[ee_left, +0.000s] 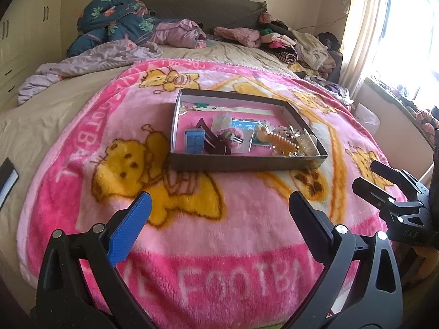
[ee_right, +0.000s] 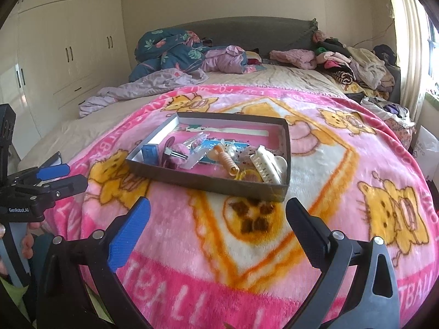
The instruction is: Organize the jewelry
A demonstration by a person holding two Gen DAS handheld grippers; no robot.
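A shallow dark cardboard box lies on a pink cartoon blanket on the bed. Inside are a small blue box, a maroon hair clip, a pink fuzzy piece, an orange spiral tie, a cream claw clip and clear packets. My left gripper hovers short of the box, jaws wide open and empty; it also shows at the left edge of the right wrist view. My right gripper is open and empty too, just before the box's near right corner.
Crumpled bedding, a floral duvet and a heap of clothes fill the far end of the bed. A cream wardrobe stands to the left, a curtained window to the right. Fingers of a hand hold the left gripper.
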